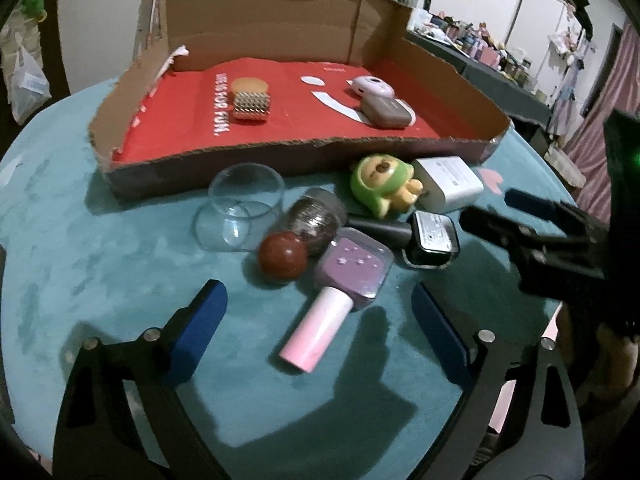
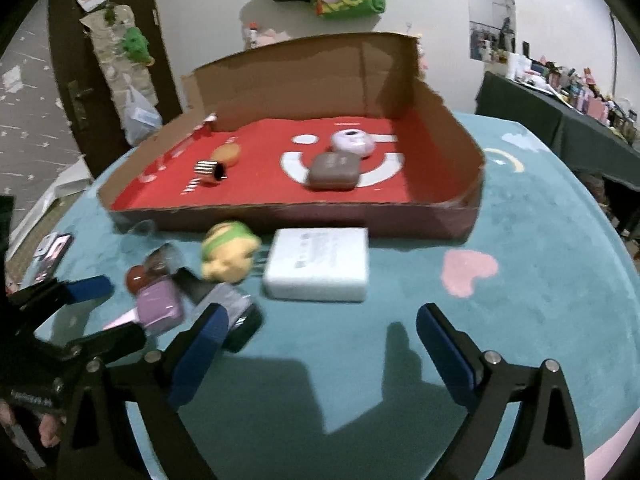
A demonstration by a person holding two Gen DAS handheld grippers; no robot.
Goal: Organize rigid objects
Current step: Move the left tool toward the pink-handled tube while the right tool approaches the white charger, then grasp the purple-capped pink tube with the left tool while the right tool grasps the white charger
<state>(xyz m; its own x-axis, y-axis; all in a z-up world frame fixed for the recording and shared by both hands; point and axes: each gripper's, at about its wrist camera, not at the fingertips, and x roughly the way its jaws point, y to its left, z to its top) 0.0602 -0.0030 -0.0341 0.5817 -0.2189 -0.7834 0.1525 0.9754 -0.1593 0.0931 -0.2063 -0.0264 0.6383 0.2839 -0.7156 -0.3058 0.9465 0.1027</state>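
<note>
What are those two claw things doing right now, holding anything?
Left gripper: jaws open, holding nothing.
Right gripper: jaws open, holding nothing.

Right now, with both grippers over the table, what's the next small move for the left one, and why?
Probably ease the left gripper forward and down over the pink-capped purple bottle. Its jaws stand open, with only the pink cap between the pads, nothing gripped. The bottle lies on the teal table, outside the cardboard tray.

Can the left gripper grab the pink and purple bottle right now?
Probably yes. The left gripper is open, and the bottle lies on its side between the fingers with nothing over its pink cap; the red ball sits close beside it.
</note>
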